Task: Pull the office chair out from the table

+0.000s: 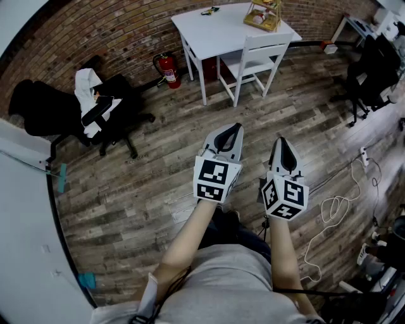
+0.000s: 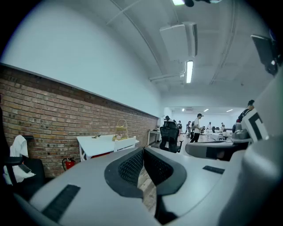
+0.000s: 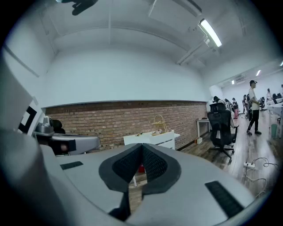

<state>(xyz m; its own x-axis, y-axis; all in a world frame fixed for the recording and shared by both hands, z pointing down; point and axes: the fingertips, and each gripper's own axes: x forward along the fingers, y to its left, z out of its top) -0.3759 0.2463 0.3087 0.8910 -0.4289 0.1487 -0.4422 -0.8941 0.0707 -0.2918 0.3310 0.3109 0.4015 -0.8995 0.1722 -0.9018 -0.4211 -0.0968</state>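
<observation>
A white chair (image 1: 253,58) is tucked under the near side of a white table (image 1: 212,28) by the brick wall, far ahead of me. Both show small in the left gripper view, chair (image 2: 126,144) and table (image 2: 93,143), and in the right gripper view, chair (image 3: 162,142) and table (image 3: 143,137). My left gripper (image 1: 236,126) and right gripper (image 1: 281,140) hang side by side over the wooden floor, well short of the chair. Each is shut with nothing between its jaws, as the left gripper (image 2: 142,150) and right gripper (image 3: 142,146) show in their own views.
A black office chair (image 1: 111,107) draped with a white garment stands at the left, a red fire extinguisher (image 1: 168,69) beside the table leg. A wire basket (image 1: 264,14) sits on the table. Another black office chair (image 1: 373,66) is at the right; cables (image 1: 335,209) lie on the floor.
</observation>
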